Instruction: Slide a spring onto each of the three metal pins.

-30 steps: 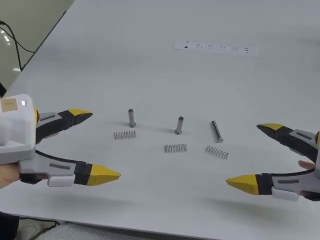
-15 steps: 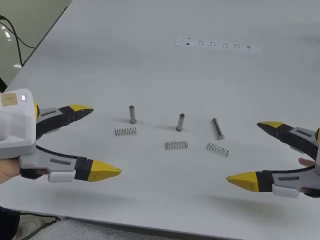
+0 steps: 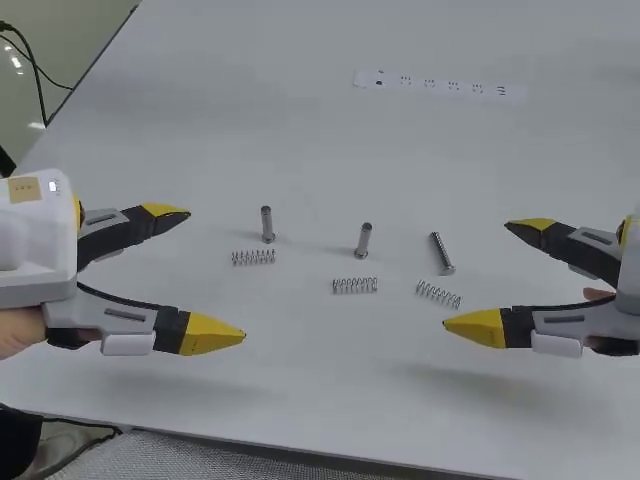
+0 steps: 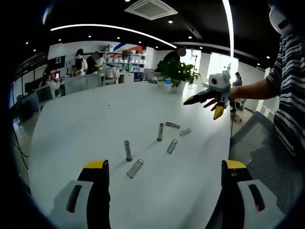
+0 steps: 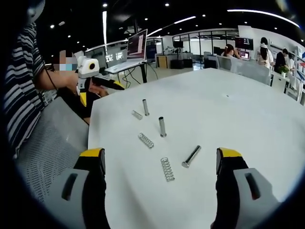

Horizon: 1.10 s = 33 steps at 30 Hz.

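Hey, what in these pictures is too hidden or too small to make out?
Head view: power strip, far and small, sockets blurred.
Head view: right gripper, body cut off by the right edge.
Right gripper view: farthest spring, too small, coils unreadable.

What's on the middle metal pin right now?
Nothing. The middle pin stands upright and bare, and a spring lies on the table just in front of it, apart. Nothing covers the pin; its whole length shows.
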Motion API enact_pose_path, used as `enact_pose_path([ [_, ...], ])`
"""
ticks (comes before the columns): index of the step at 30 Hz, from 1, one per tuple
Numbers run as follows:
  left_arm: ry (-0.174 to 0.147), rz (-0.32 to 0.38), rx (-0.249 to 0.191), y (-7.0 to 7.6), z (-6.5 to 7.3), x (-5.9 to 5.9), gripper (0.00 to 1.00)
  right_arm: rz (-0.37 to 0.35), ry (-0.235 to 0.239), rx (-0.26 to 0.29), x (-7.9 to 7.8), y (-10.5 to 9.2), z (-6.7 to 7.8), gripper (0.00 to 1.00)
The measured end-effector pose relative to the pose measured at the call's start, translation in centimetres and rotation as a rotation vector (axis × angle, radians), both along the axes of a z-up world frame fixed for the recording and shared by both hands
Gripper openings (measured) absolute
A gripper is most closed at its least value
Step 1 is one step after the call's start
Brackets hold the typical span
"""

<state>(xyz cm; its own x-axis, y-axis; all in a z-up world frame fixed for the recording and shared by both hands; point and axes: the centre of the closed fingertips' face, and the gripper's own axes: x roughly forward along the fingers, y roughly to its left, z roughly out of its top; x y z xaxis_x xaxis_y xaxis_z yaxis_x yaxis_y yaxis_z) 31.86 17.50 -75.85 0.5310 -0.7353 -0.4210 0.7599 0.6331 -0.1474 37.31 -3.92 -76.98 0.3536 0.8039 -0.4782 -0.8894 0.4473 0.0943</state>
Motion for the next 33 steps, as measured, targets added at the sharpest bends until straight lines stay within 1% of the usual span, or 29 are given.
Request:
enact_pose_path([
  [6, 0.005, 0.001, -0.002, 0.0, -0.2, -0.1, 0.97, -0.029, 0.025, 0.009, 1.6, 0.5, 0.1, 0.95],
  [11, 0.008, 0.005, -0.003, 0.2, -0.4, 0.0, 0.97, -0.046, 0.041, -0.002, 2.8, 0.7, -0.1, 0.91],
  [15, 0.01, 0.01, -0.005, 0.3, -0.5, 0.0, 0.97, -0.062, 0.072, -0.005, 3.7, 0.9, -0.4, 0.85],
  [17, 0.01, 0.01, -0.008, 0.3, -0.5, 0.0, 0.97, -0.071, 0.078, -0.007, 4.3, 1.0, -0.5, 0.84],
  [19, 0.009, 0.011, -0.009, 0.3, -0.6, 0.0, 0.97, -0.078, 0.09, -0.022, 4.7, 1.1, -0.9, 0.82],
  [20, 0.01, 0.011, -0.009, 0.3, -0.6, 0.0, 0.97, -0.082, 0.108, -0.035, 4.9, 1.1, -1.2, 0.8],
  [21, 0.011, 0.01, -0.01, 0.3, -0.6, 0.0, 0.97, -0.083, 0.112, -0.039, 5.1, 1.1, -1.4, 0.78],
  [24, 0.011, 0.011, -0.011, 0.3, -0.7, 0.1, 0.97, -0.092, 0.145, -0.071, 5.5, 1.1, -2.1, 0.71],
  [33, 0.015, 0.009, -0.012, 0.3, -0.8, 0.1, 0.97, -0.123, 0.215, -0.144, 6.7, 1.3, -3.9, 0.57],
])
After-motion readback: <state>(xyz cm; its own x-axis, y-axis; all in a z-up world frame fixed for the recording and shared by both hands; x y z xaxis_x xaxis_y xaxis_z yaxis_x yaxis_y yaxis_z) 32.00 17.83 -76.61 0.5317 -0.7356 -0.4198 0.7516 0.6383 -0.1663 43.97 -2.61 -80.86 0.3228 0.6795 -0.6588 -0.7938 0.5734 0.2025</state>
